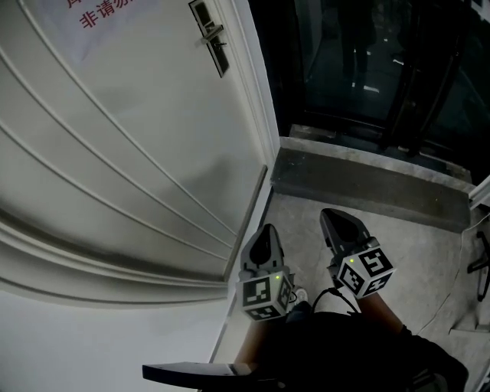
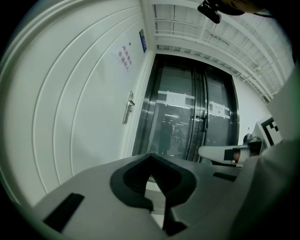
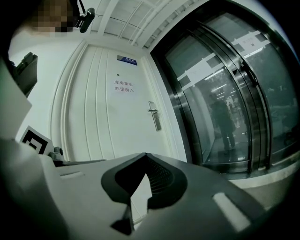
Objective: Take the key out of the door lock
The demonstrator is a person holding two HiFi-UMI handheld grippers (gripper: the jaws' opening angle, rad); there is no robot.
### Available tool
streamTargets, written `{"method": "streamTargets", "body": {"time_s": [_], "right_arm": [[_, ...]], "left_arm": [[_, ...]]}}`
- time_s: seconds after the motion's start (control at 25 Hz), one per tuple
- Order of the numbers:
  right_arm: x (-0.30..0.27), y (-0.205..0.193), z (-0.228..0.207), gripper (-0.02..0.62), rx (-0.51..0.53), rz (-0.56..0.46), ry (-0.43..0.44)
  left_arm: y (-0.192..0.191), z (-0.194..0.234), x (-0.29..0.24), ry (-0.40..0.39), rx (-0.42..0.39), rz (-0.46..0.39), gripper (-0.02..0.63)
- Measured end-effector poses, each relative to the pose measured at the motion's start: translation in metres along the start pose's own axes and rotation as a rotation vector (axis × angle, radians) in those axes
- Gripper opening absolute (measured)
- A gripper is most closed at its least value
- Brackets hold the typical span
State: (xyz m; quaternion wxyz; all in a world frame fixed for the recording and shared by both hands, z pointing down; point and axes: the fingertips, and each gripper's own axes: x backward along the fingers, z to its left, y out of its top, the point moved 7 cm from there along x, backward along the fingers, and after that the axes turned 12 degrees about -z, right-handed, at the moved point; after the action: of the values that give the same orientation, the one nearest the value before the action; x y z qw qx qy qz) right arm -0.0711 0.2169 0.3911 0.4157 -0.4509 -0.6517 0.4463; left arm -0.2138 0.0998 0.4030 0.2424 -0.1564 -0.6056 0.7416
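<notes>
The door lock [image 1: 208, 34], a dark upright plate with a lever handle [image 1: 214, 33] across it, sits far ahead of both claws and up and to their left, near the edge of the white door [image 1: 115, 145]. At this range the key is too small to pick out on the plate in any view. The left claw [image 1: 266, 231] is held low, close to the person's body and just beside the foot of the door frame. In the left claw's own view its dark pads meet at the tips with nothing between them, and the lock shows small above and left of those tips [image 2: 127, 108]. The right claw [image 1: 334, 216] hangs just to the right of the left one and apart from it, pressed together at the tips too and holding nothing. Its view has the lock straight above the tips [image 3: 154, 116]. A marker cube rides on the back of each claw [image 1: 266, 297] [image 1: 367, 269]. A paper notice [image 1: 92, 17] with red characters is stuck on the door left of the lock, and a small blue plate [image 3: 123, 59] sits higher still. Dark glass doors [image 1: 367, 61] stand ahead and right of the claws, behind a grey stone threshold [image 1: 360, 184].
</notes>
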Motion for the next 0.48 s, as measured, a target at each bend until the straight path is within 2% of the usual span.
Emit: {"method": "streamTargets", "body": {"time_s": [0.48], "right_arm": [[-0.036,-0.006,-0.013,0.000,0.010,0.007,-0.045]], "left_arm": [[-0.007,0.021,-0.038,-0.021,0.014,0.024,-0.001]]}}
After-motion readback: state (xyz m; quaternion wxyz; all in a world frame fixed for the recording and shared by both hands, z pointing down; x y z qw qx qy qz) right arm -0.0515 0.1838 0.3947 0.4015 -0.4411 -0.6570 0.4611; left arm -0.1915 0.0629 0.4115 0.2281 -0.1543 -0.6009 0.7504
